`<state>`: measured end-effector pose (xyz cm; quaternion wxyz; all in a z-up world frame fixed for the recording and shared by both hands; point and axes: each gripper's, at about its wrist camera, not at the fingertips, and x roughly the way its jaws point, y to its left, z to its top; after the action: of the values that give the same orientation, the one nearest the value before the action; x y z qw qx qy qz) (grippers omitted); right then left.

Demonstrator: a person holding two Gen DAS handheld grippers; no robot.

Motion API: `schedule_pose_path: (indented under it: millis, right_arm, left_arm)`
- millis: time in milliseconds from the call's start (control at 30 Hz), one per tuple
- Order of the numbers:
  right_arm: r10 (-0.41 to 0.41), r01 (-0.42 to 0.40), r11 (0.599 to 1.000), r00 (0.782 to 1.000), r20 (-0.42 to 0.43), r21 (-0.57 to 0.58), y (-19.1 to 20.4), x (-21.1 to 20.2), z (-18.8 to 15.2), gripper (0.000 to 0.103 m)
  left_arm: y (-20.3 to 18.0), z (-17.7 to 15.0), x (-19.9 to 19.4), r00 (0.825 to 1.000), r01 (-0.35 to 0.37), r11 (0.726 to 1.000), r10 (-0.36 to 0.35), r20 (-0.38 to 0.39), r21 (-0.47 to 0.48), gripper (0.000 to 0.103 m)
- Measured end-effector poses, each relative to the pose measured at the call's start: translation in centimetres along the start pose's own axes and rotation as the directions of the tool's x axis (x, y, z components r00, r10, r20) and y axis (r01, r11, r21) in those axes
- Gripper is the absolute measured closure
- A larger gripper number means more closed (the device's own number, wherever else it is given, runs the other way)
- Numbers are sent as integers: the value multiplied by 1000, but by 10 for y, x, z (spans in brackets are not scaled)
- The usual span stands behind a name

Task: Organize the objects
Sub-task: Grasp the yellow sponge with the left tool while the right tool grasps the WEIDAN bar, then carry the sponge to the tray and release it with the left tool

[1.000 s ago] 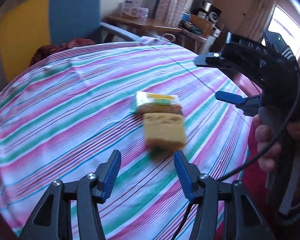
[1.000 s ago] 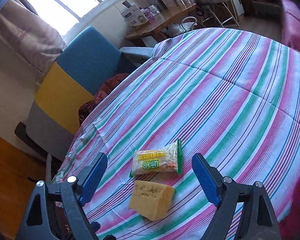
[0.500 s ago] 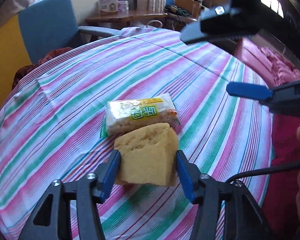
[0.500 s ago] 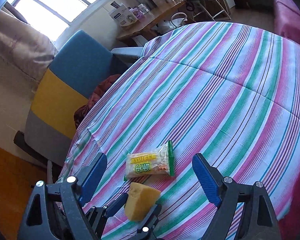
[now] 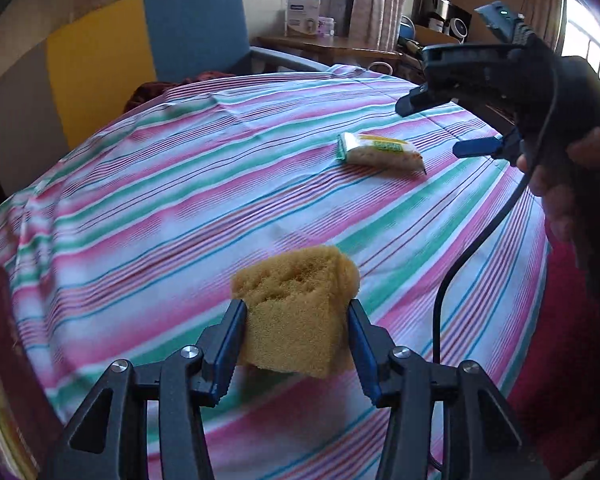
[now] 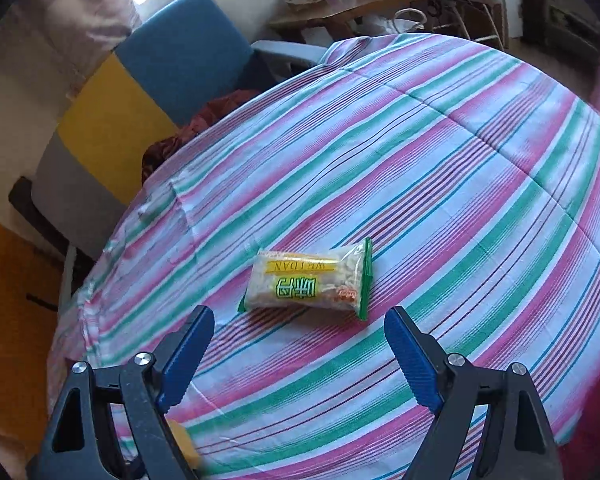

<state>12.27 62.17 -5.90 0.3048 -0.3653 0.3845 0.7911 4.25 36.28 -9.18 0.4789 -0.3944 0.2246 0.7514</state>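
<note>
- The snack packet (image 6: 307,279) lies flat on the striped tablecloth (image 6: 460,184), directly ahead of the right gripper (image 6: 300,356) and centred on the gap between its two blue pads.
- That gripper's jaws stand wide apart with nothing between them, and the gap looks wider than the packet is long.
- The packet's long axis runs roughly crosswise to the right gripper's line of sight, green-edged seals at either end. Closing from here would, I judge, pinch it end to end and crumple the seals; turning the wrist to grip across the shorter width looks the better approach.
- The right gripper is plainly the nearer of the two. From the left wrist view the packet (image 5: 380,153) sits far up the table on the right side, near the right gripper (image 5: 440,128) that hovers over it, and well apart from the left gripper (image 5: 296,332).
- The left gripper is clamped on a yellow sponge (image 5: 296,308), pads pressed against both flanks, and the block appears lifted clear of the cloth, so this hand is busy.
- The packet is clear film with a yellow band and green lettering, pale contents showing through, and a dash of red near one end. It looks light, slippery and crushable.
- The sponge is a porous, pitted wedge, soft enough to give under the pads.
- In the right wrist view a scrap of yellow at the bottom edge, behind that gripper's left finger, is probably the sponge; I cannot tell for sure.
</note>
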Motion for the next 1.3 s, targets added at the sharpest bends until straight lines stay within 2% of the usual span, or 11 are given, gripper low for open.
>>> schedule_pose_path:
  millis: [167,333,400,500,667,733,767,800,833,967,1300]
  right_arm:
    - [-82,73,969,996,-28,-236,36,11,-4,13]
    - [-154,99,824,987,-52,-558,68,33,2,13]
    - [-199,97,746,977,-81,-658,73,47,3,13]
    - [-265,89,662,957,-122,-744,72,67,5,13]
    - [-300,43,608,937,-178,-793,65,88,8,13]
    - [-314,61,623,933,-178,-780,57,97,9,21]
    - [-277,35,658,940,-199,-752,54,96,12,42]
    - [-242,13,681,948,-209,-732,54,92,13,57]
    - [-240,22,685,951,-197,-729,55,89,13,60]
    - [-225,26,687,958,-179,-726,65,78,-2,62]
    - [-128,-51,739,968,-214,-672,102,47,-71,62]
  left_arm:
    - [14,-13,-9,1000,15,1000,-15,8,-26,53]
    - [19,-13,-6,999,37,998,-36,16,-46,53]
    - [20,-11,-5,999,45,997,-44,16,-57,53]
    - [22,-12,-5,998,53,996,-52,17,-71,53]
    - [22,-12,-5,998,55,996,-54,16,-76,53]
    - [22,-12,-5,998,55,995,-54,17,-79,53]
    - [22,-12,-4,998,56,995,-55,19,-82,53]
    - [22,-12,-4,998,56,995,-55,20,-84,53]
    - [22,-12,-4,998,56,995,-55,22,-87,53]
    - [22,-14,-7,998,52,995,-50,27,-90,53]
    - [33,-17,-45,996,-12,993,22,88,-118,53]
